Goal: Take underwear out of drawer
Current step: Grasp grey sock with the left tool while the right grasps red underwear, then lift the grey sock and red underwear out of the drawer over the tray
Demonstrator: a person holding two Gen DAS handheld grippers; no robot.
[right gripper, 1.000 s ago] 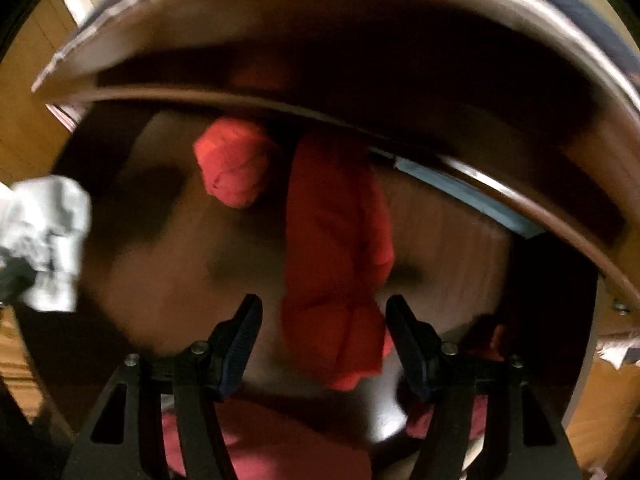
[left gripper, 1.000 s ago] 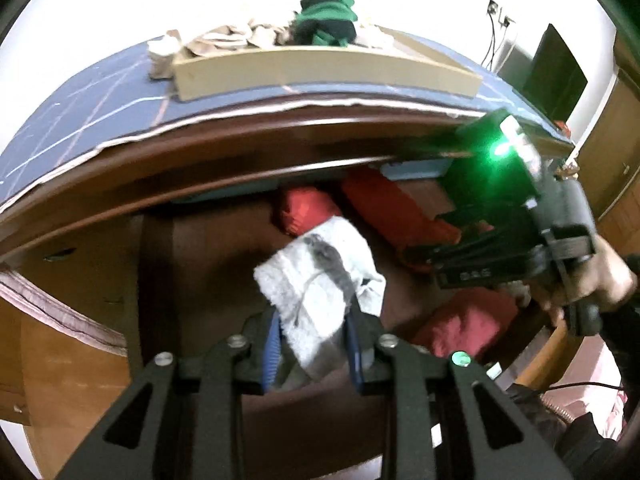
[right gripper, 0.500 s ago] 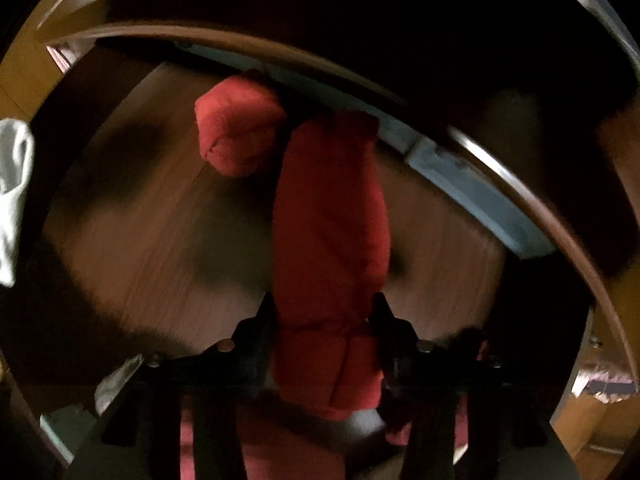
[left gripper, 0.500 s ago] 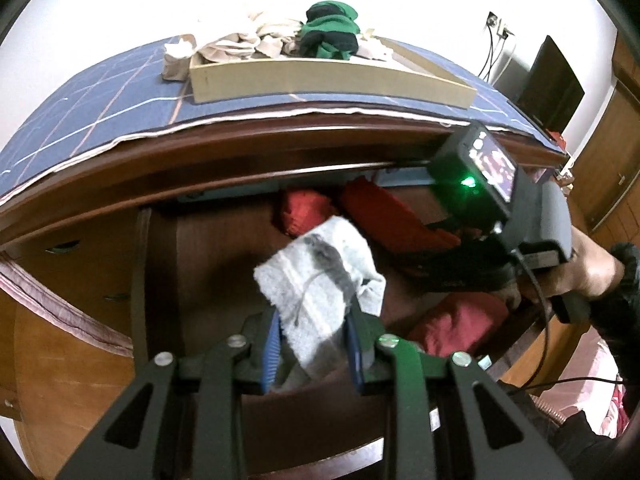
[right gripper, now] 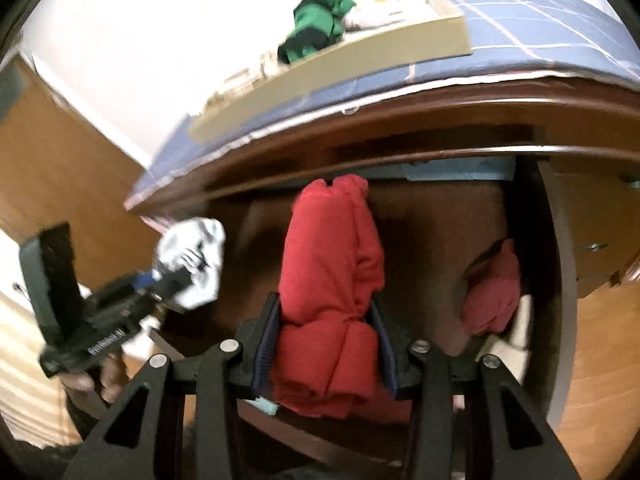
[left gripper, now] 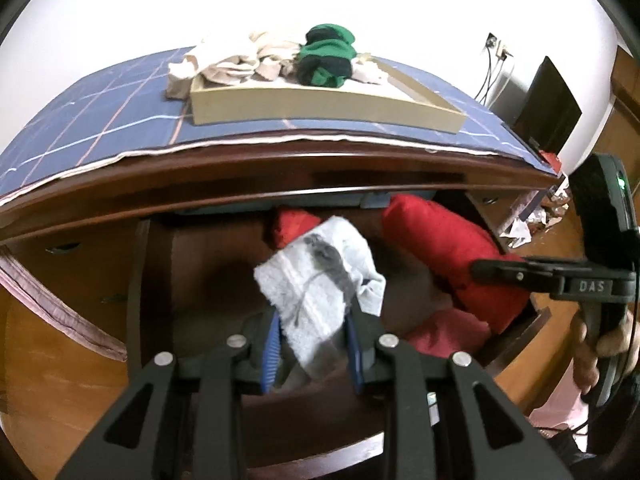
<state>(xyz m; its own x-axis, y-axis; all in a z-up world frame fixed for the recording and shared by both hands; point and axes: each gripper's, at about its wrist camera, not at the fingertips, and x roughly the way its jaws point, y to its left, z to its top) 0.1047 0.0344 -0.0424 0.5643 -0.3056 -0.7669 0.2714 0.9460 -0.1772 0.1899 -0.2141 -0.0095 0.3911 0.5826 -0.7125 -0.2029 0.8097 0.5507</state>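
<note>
Lifted since before, right gripper (right gripper: 326, 344) jaws pinch rolled red underwear (right gripper: 332, 292); left gripper (left gripper: 312, 344) jaws pinch fuzzy grey underwear (left gripper: 320, 280)

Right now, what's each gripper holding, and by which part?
Left gripper: grey-white garment, clamped at its lower end. Right gripper: red rolled garment, clamped around its near lower section.

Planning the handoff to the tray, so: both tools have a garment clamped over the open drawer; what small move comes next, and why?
Probably lift both a little higher and forward toward the beige tray. The left tool grips the white-grey piece, the right tool the red roll; both hang above the drawer, below the tabletop edge.
</note>
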